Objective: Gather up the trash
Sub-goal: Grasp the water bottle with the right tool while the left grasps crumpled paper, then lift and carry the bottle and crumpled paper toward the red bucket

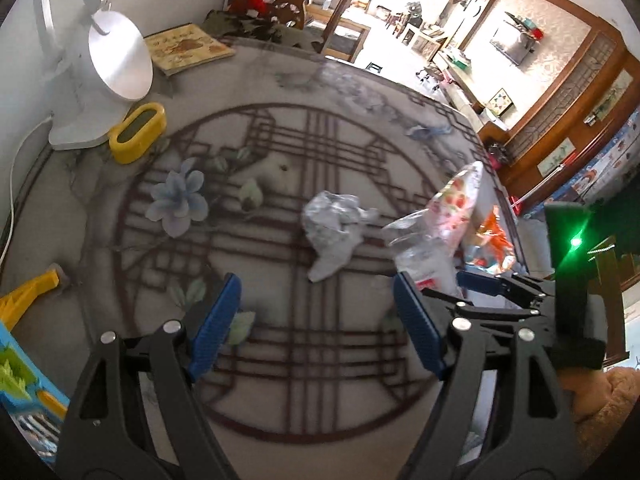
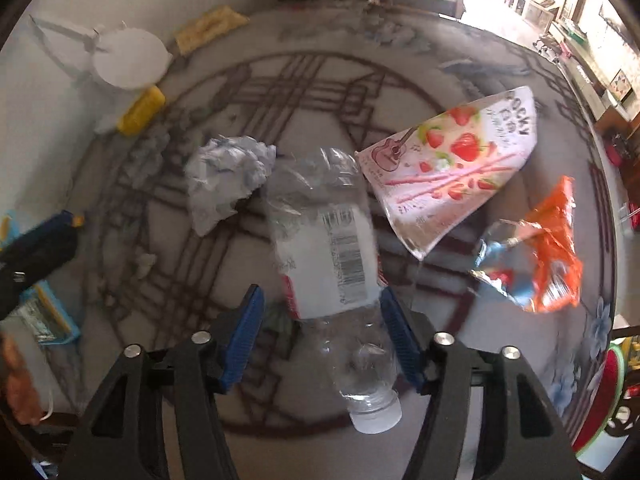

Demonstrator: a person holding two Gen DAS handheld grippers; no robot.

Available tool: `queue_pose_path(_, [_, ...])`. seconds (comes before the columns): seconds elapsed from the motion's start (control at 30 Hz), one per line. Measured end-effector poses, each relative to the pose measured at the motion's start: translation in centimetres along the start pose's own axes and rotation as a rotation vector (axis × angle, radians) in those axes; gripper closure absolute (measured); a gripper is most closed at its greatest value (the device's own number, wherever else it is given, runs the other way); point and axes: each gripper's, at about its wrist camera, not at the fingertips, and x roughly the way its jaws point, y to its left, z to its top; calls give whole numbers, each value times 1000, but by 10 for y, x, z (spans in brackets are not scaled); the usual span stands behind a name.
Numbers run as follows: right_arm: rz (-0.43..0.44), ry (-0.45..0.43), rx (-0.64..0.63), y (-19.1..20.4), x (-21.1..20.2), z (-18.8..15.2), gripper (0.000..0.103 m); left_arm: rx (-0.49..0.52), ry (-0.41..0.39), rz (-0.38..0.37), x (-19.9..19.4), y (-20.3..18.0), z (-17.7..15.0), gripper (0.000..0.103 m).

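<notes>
A crushed clear plastic bottle (image 2: 324,256) with a white label lies on the patterned table, its white cap toward me, between the open fingers of my right gripper (image 2: 320,316). The right jaw touches it; the left stands apart. A crumpled grey paper ball (image 2: 226,176) lies left of it, a pink strawberry snack bag (image 2: 452,172) right of it, and an orange wrapper (image 2: 548,256) farther right. My left gripper (image 1: 316,312) is open and empty, just short of the paper ball (image 1: 334,232). The bottle (image 1: 424,256) and my right gripper (image 1: 496,284) show at its right.
A white desk lamp (image 1: 108,60), a yellow oval container (image 1: 138,130) and a book (image 1: 188,46) stand at the table's far left. A yellow toy (image 1: 28,300) and a blue box (image 1: 24,376) lie at the near left. A wooden chair (image 1: 320,4) stands behind the table.
</notes>
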Motion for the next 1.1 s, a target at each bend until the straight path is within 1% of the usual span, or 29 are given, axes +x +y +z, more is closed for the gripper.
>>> queue_pose_path(0.07, [5,17,2,0,10,3,42,4,8,2,11,4,8,27])
queue_pose_path(0.1, [4,22,1,-1,14,4,44,9,10,2,17,4,12,27])
queue_pose_path(0.2, [18,-8,12,-4,14,4,48,30,14,-2,34,2,22,27])
queue_pose_path(0.27, [41,-22,32,-9,5,-1,50,47,25,-7,50,-3,28,27])
queue_pose_path(0.3, [59,-42,43,-11,-4,-4,63,55,33,-13,56,-6,30,27])
queue_pose_path(0.37, [54,-59,68,-17,-18,-12,64,72,69,-22,73,-12,33,27])
queue_pose_path(0.47, [51,-80,103,-27,-38,-28,66,78,80,-29,92,-18,36,27])
queue_pose_path(0.5, [54,-82,119,-30,-43,-33,71,89,84,-24,98,-20,37,27])
queue_pose_path(0.53, [58,-80,132,-32,-46,-36,80,97,90,-19,104,-22,37,27])
queue_pose_path(0.57, [60,-82,152,-35,-49,-41,81,104,101,-16,110,-23,37,28])
queue_pose_path(0.6, [63,-83,162,-37,-51,-45,81,105,114,-19,115,-24,37,36])
queue_pose_path(0.67, [62,-78,179,-39,-58,-54,81,105,128,-2,120,-24,36,47])
queue_pose_path(0.7, [62,-76,186,-40,-58,-57,81,107,121,-2,119,-23,35,55])
queue_pose_path(0.77, [66,-68,203,-40,-58,-64,81,102,127,-26,114,-21,34,56])
queue_pose_path(0.93, [91,-65,246,-40,-63,-81,81,133,51,-31,75,-26,23,57])
queue_pose_path(1.1, [96,-122,265,-37,-85,-93,81,127,21,-47,37,-32,9,56])
